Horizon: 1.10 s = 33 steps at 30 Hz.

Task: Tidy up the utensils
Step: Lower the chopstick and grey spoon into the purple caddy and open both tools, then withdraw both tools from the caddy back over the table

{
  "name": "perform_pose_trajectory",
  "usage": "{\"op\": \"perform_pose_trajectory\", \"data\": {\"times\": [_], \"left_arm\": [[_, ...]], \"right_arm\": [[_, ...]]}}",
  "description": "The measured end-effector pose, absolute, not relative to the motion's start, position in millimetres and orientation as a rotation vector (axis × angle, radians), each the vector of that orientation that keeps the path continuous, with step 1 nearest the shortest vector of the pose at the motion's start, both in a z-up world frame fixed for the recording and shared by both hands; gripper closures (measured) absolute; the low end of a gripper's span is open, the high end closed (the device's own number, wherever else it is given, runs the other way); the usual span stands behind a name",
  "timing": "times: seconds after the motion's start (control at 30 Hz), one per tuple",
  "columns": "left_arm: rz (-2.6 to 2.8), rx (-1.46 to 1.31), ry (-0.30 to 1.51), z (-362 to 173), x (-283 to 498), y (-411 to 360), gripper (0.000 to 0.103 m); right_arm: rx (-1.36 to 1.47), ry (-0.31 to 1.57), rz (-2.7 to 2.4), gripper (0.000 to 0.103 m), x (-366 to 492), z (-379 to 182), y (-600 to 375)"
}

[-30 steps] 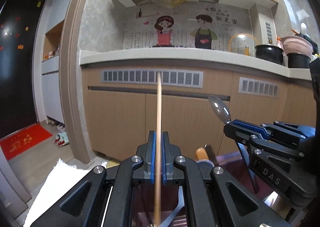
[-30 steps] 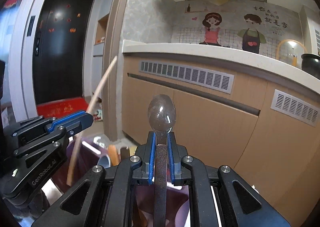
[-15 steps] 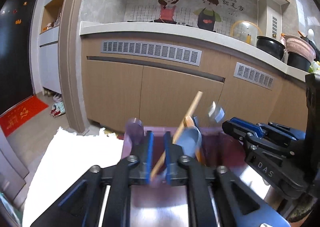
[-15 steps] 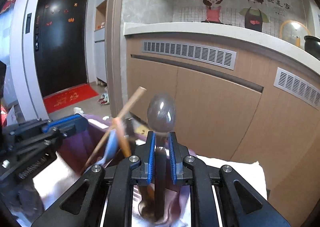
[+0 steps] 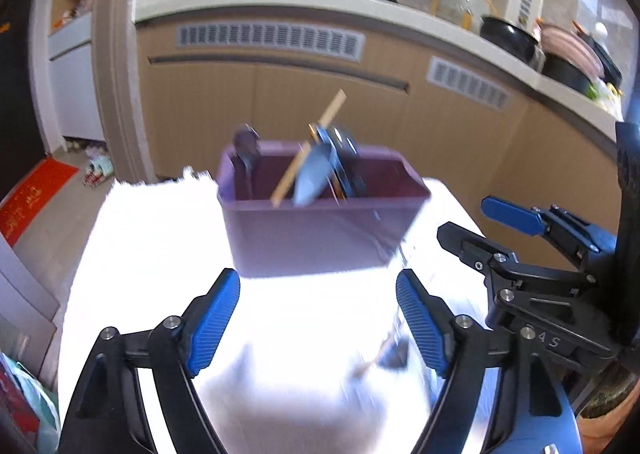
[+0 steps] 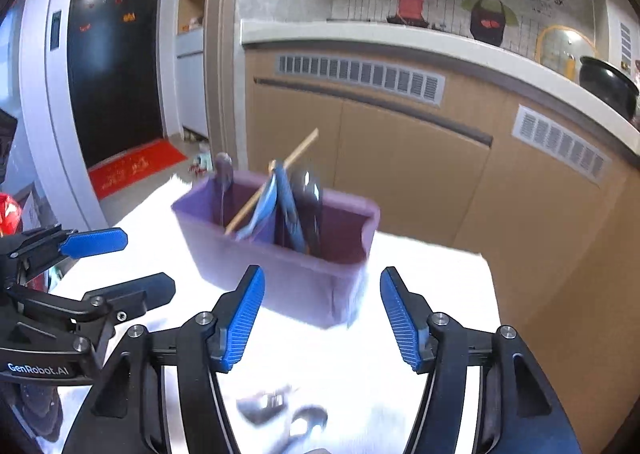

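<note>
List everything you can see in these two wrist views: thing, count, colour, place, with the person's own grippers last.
utensil bin: one, purple, on the white cloth.
white cloth: one, under the bin.
chopstick: one, wooden, leaning in the bin.
spoons: several, metallic and blue, standing in the bin; exact count blurred.
loose utensils: blurred, near edge of the cloth.
black pot: one, on the counter.
left gripper: open, empty, jaws just opened.
right gripper: open, empty, jaws just opened.
</note>
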<state>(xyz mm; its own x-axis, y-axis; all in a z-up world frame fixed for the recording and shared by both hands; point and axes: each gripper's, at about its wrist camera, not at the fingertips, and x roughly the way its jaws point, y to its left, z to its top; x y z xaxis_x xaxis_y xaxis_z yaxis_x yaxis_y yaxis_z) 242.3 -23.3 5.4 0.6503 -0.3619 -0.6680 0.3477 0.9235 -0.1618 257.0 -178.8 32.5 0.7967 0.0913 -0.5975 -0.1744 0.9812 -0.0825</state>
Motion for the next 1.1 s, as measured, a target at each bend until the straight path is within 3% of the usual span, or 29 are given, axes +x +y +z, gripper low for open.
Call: {"op": "perform_pose_trajectory", "data": {"times": [0.23,0.37,0.57,0.6,0.73,0.9,0.97,1.03,1.1], "left_arm": [[-0.503,0.074,0.849,-19.9,219.3,-50.3,0.021],[-0.583,0.130,0.896,-33.7,210.6,-70.6,0.021],[-0.653,0.194,0.948,-46.4,208.2,-95.3,0.022],[-0.654,0.209,0.956,-47.5,211.5,-99.1,0.025],[-0.654,0.278,1.024,-59.0,224.3,-115.1,0.055],[-0.647,0.317,1.062,-68.7,249.7,-125.2,0.058],[-0.652,0.313,1.073,-69.9,261.2,-128.3,0.065],[-0.666,0.326,1.074,-70.2,269.9,-133.9,0.081],[-0.670,0.340,1.068,-69.1,277.1,-139.3,0.082]], "right_arm": [[-0.110,0.766,0.068,0.039,215.6,15.8,-197.3],[-0.062,0.812,0.015,0.030,197.4,1.1,-219.2],[0.007,0.878,-0.074,0.030,173.5,-29.3,-258.3],[0.018,0.889,-0.084,0.030,170.6,-34.5,-263.7],[0.079,0.929,-0.087,0.030,160.4,-52.0,-280.9],[0.100,0.944,-0.066,0.030,144.9,-63.1,-284.4],[0.088,0.946,-0.058,0.030,144.5,-64.6,-280.8],[0.087,0.947,-0.054,0.030,144.2,-65.8,-280.0],[0.092,0.948,-0.050,0.030,145.8,-65.4,-279.9]]}}
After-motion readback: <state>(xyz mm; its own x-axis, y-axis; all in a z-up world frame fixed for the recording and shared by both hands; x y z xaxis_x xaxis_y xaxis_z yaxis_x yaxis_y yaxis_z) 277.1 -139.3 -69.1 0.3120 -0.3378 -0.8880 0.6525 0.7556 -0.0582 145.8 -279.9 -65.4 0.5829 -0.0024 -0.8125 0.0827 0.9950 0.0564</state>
